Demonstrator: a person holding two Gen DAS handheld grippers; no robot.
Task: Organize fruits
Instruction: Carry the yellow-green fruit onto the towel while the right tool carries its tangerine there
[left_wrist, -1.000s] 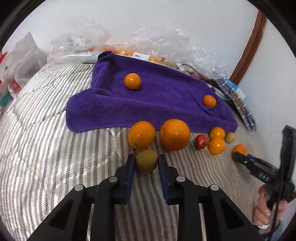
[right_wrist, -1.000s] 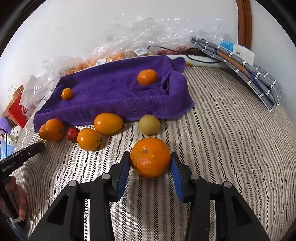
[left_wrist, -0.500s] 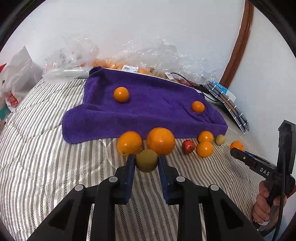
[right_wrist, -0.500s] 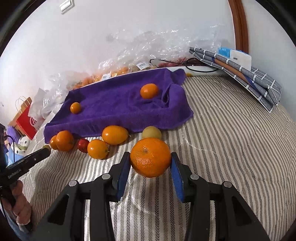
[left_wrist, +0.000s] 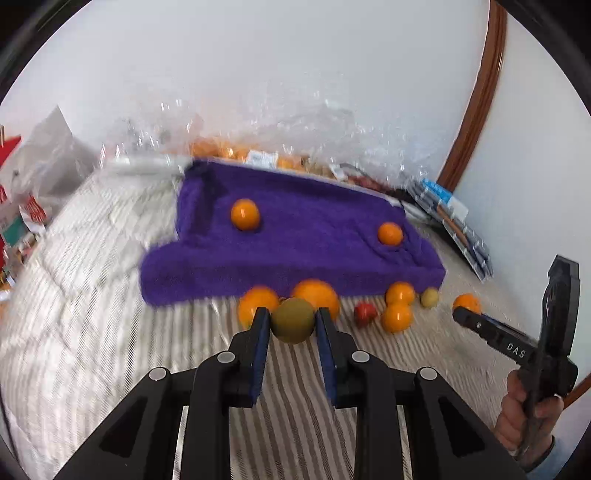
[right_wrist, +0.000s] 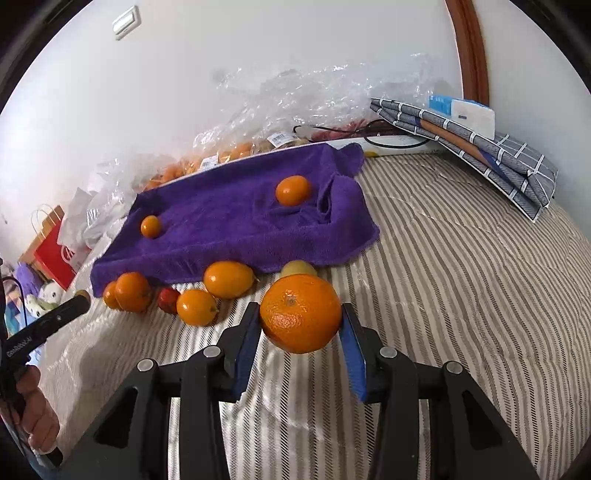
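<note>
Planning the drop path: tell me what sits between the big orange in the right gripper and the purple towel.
In the right wrist view, one yellow-green fruit sits between the big orange and the purple towel, at the towel's front edge.

1. The left gripper (left_wrist: 291, 321) points forward, its two black fingers level and side by side, blue pads facing inward
2. Its pads (left_wrist: 261, 332) are closed in on a round olive-green fruit (left_wrist: 293, 319), pressing it from both sides near the fingertips
3. The right gripper (right_wrist: 300, 314) also points forward, fingers spread wider, blue pads (right_wrist: 246, 341) clamped against both sides of a large orange (right_wrist: 300, 312)
4. In the left wrist view the right gripper's black frame stands at the far right, gripped from below by the person's right hand (left_wrist: 526, 419)
5. In the right wrist view the left hand (right_wrist: 31, 410) shows at the lower left edge, wrapped around its gripper's handle
</note>
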